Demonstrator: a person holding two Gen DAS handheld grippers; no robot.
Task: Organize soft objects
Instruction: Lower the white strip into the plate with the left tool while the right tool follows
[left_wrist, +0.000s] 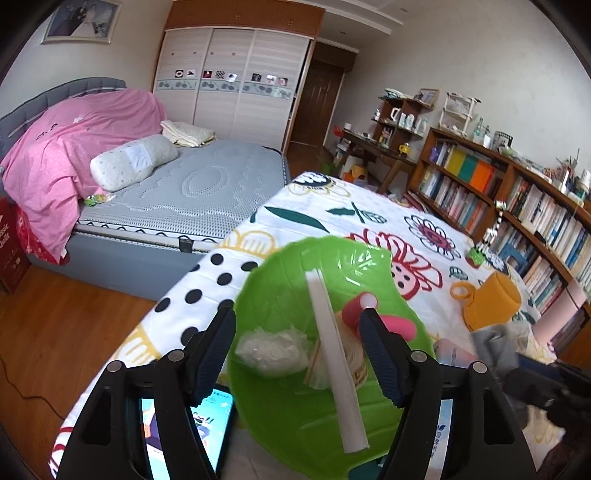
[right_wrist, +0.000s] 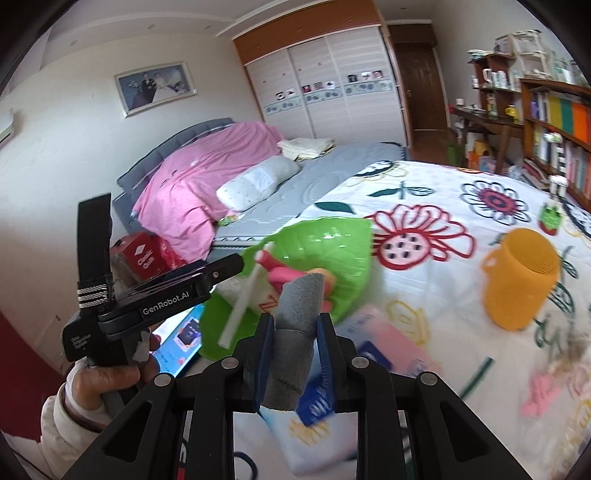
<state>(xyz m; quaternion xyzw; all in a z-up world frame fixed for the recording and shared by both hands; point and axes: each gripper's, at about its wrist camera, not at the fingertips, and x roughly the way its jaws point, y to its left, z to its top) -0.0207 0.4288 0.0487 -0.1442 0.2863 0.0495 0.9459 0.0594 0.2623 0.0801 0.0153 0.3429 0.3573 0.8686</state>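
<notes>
Grey foam tube (right_wrist: 295, 325) between ribbed fingers (right_wrist: 325, 354)

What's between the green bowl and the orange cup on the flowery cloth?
Only bare flowered cloth, with a big red flower print, lies between the green bowl and the orange cup. The right wrist view shows it best.

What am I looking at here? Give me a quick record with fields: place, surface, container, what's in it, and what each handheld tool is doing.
place: bedroom with a bed and bookshelves
surface: floral white cloth
container: green leaf-shaped plastic bowl, tilted
contents: white paper strip, crumpled clear plastic, pink foam roller
left gripper: fingers open, either side of the bowl
right gripper: shut on a grey foam tube
nearby: orange knitted cup, lying on its side
</notes>
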